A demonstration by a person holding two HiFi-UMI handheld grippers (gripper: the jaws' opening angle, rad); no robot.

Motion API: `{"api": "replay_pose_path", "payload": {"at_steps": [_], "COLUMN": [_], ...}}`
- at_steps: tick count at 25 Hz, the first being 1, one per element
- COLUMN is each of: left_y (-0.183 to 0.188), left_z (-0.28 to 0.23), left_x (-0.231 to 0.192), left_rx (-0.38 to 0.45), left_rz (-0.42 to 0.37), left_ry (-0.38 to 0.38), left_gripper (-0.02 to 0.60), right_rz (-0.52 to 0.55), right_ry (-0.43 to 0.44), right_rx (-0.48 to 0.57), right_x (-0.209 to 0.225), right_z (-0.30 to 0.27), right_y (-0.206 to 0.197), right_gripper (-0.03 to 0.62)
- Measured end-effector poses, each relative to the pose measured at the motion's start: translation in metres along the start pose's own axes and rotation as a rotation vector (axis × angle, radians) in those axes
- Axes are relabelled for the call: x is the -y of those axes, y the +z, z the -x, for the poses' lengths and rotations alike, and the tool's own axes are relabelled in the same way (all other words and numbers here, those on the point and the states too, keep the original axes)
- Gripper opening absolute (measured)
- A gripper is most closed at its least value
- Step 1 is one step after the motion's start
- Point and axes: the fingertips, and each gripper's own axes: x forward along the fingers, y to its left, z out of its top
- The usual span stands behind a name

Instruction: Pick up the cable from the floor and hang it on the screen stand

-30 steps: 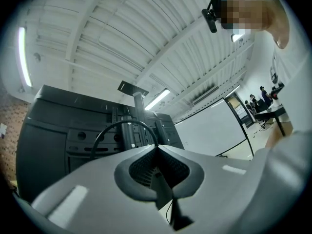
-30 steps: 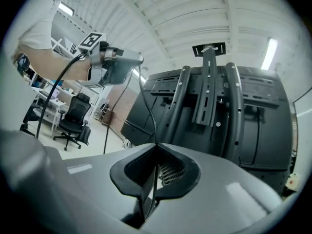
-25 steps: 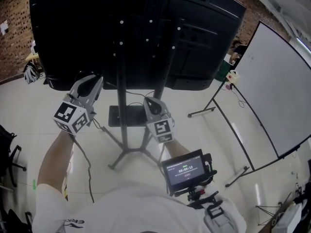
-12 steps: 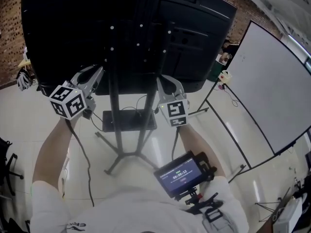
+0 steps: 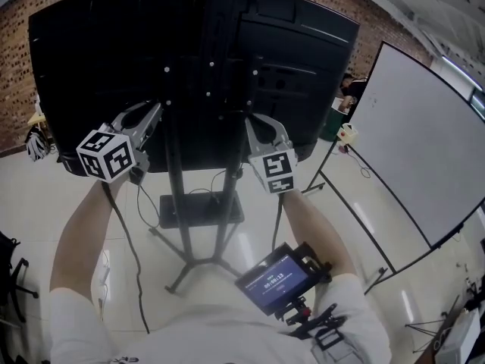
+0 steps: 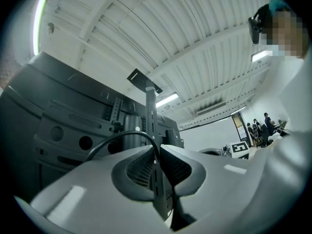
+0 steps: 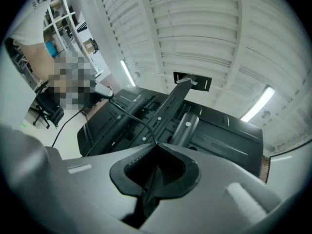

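The left tongs [image 5: 151, 114] are raised to the back of the screen [image 5: 106, 51], just left of the stand's upright post [image 5: 176, 196]. In the left gripper view their jaws are opening: a thin slit shows between them, and the black cable [image 6: 122, 134] arches out of the tip and curls away to the left. The pads no longer look pressed on it. Below these tongs a length of the cable [image 5: 136, 237] hangs down to the floor [image 5: 45, 196], so part of it is not yet lifted.

On the other side of the post, at about the same height, the right tongs [image 5: 256, 124] are clamped on the cable. The right gripper view shows their jaws together, with the thin cable [image 7: 129, 115] running from the tip up and to the left, towards the screen's back panel. Where the cable runs between the two tongs is lost against the dark screen, so I cannot tell whether it already rests on a bracket.

This looks like the hanging step, with the left side letting go. Next, I judge, the right tongs should hold firm until the cable is seen to rest over the stand, then release. The slack on the floor may need gathering up.
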Motion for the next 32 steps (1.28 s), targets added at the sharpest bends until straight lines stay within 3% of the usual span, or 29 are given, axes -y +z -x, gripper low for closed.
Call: {"api": "replay_pose_path", "payload": {"at_steps": [9, 18, 20, 22, 26, 32], "left_y": [0.053, 0.081, 0.082, 0.085, 0.085, 0.067], "left_z": [-0.043, -0.071, -0.073, -0.068, -0.05, -0.049], "left_x": [-0.016, -0.03, -0.039, -0.063, -0.114, -0.116], "left_rx": [0.034, 0.014, 0.007, 0.017, 0.033, 0.009], "left_rz": [0.008, -0.045, -0.061, -0.055, -0.015, -0.021], "left_ry": [-0.014, -0.019, 0.012, 0.099, 0.239, 0.243], "left_gripper": [0.055, 0.078, 0.077, 0.02, 0.003, 0.002], "right_rz": [0.05, 0.083, 0.071, 0.016, -0.034, -0.004], "right_ry": [-0.029, -0.055, -0.075, -0.121, -0.177, -0.168], "right_rx": [0.033, 0.025, 0.018, -0.003, -0.064, -0.108], "right_x": [0.058, 0.101, 0.112, 0.134, 0.174, 0.17], "right_z": [-0.037, -0.066, -0.071, -0.073, -0.073, -0.083], "right_y": [0.046, 0.07, 0.071, 0.066, 0.048, 0.036], "right_gripper": [0.023, 0.025, 0.025, 0.021, 0.021, 0.023]}}
